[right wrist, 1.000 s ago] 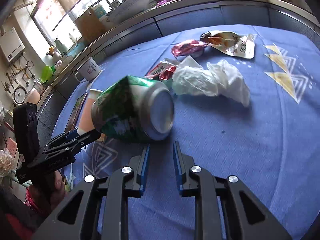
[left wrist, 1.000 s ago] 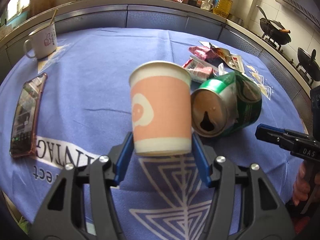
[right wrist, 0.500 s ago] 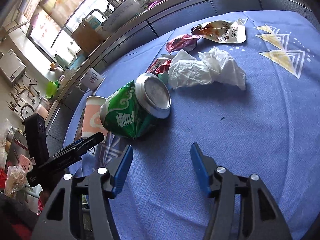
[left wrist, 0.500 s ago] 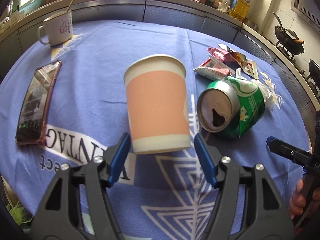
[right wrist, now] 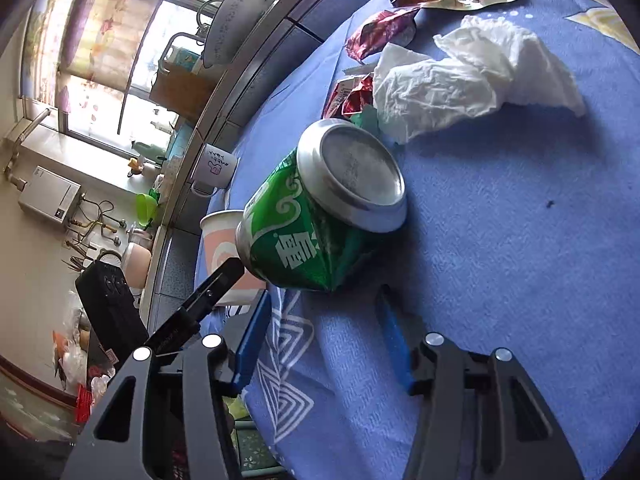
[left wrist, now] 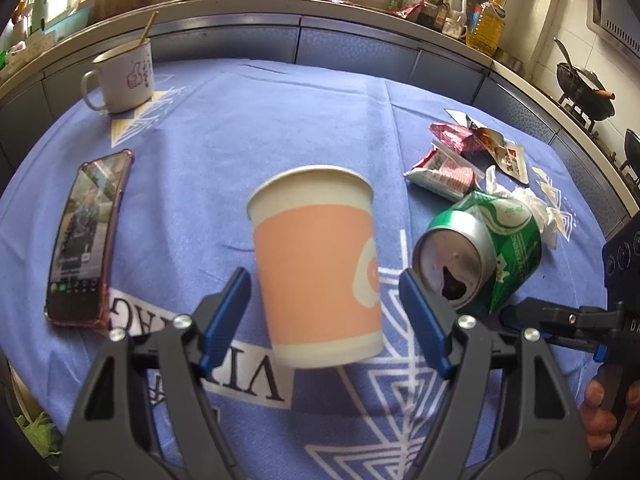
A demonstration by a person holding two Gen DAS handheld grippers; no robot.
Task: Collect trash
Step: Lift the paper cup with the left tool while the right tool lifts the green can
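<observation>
An orange and white paper cup (left wrist: 316, 264) stands upright on the blue tablecloth. My left gripper (left wrist: 324, 304) is open, its blue pads on either side of the cup with gaps showing. A dented green can (left wrist: 480, 256) lies on its side right of the cup; it also shows in the right wrist view (right wrist: 320, 220). My right gripper (right wrist: 320, 340) is open just short of the can. Crumpled white tissue (right wrist: 468, 80) and snack wrappers (right wrist: 380, 32) lie beyond the can. The cup (right wrist: 224, 248) is partly hidden behind the can.
A phone (left wrist: 84, 236) lies at the left of the tablecloth (left wrist: 260, 128). A white mug (left wrist: 124, 76) with a stick in it stands at the far left. A kitchen counter with bottles and pans runs behind the table. The table edge is close below both grippers.
My left gripper opened and let go of the paper cup, which now stands free between the pads. My right gripper opened wide and tilted while nearing the can.
</observation>
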